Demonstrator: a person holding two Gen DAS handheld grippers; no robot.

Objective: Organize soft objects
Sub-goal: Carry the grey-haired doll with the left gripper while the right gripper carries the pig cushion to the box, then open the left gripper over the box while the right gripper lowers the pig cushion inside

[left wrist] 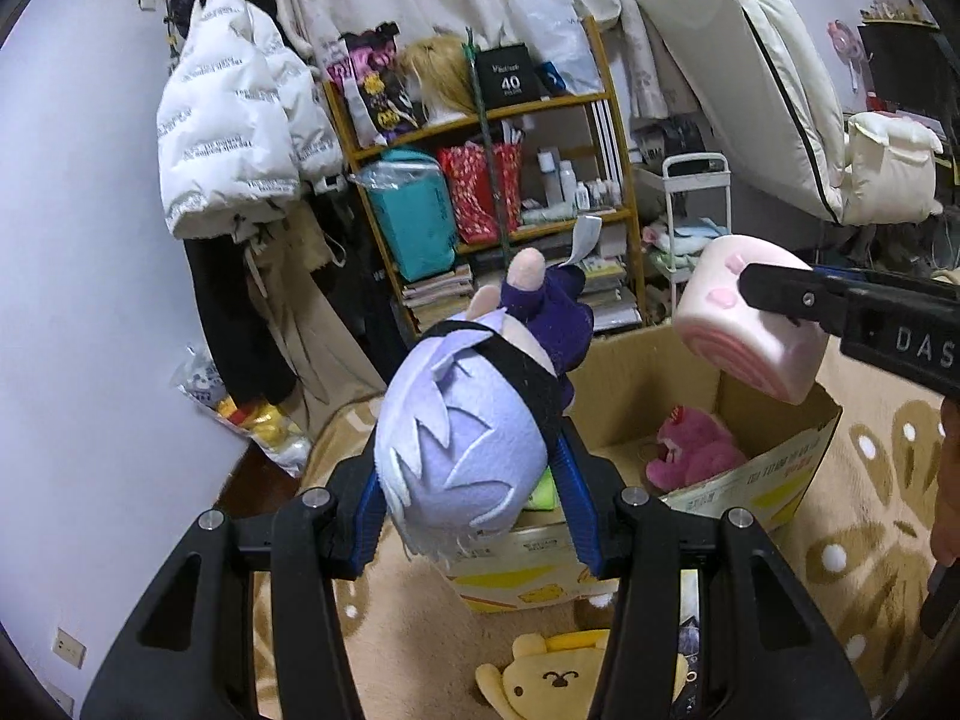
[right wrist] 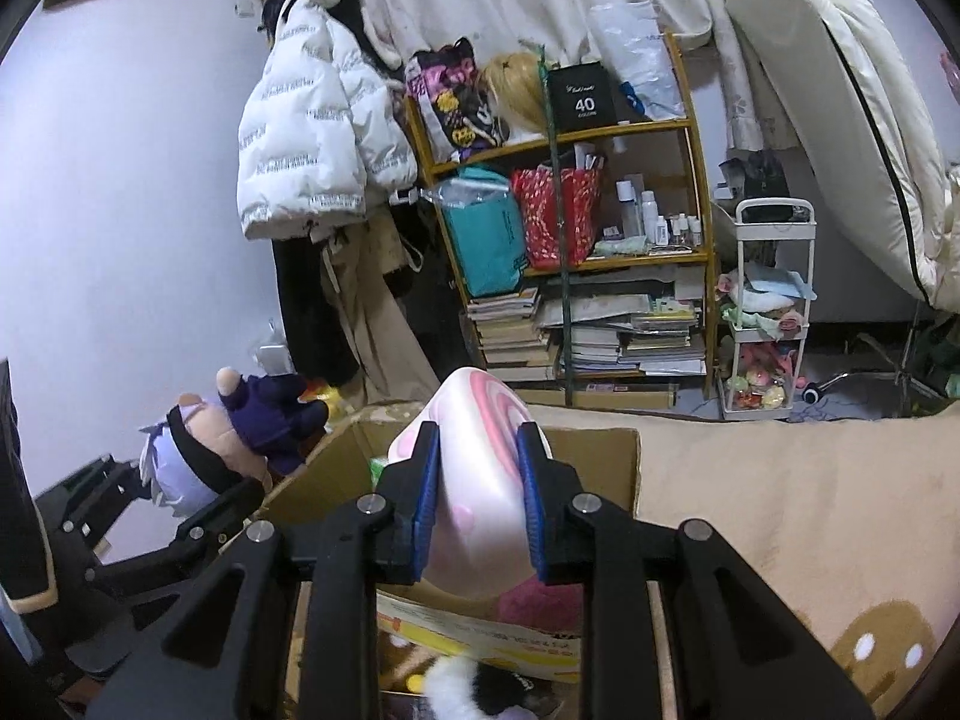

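Observation:
My left gripper is shut on the head of a plush doll with pale lilac hair and a purple outfit, held above the near left corner of an open cardboard box. The doll and left gripper also show at the left of the right wrist view, doll. My right gripper is shut on a pink and white swirl-roll cushion, squeezed between the blue pads above the box. In the left wrist view that cushion hangs over the box's right side. A pink plush lies inside the box.
A yellow bear plush lies on the beige patterned rug in front of the box. Behind stand a cluttered wooden shelf, a white puffer jacket hanging on the wall, a small white trolley and a leaning mattress.

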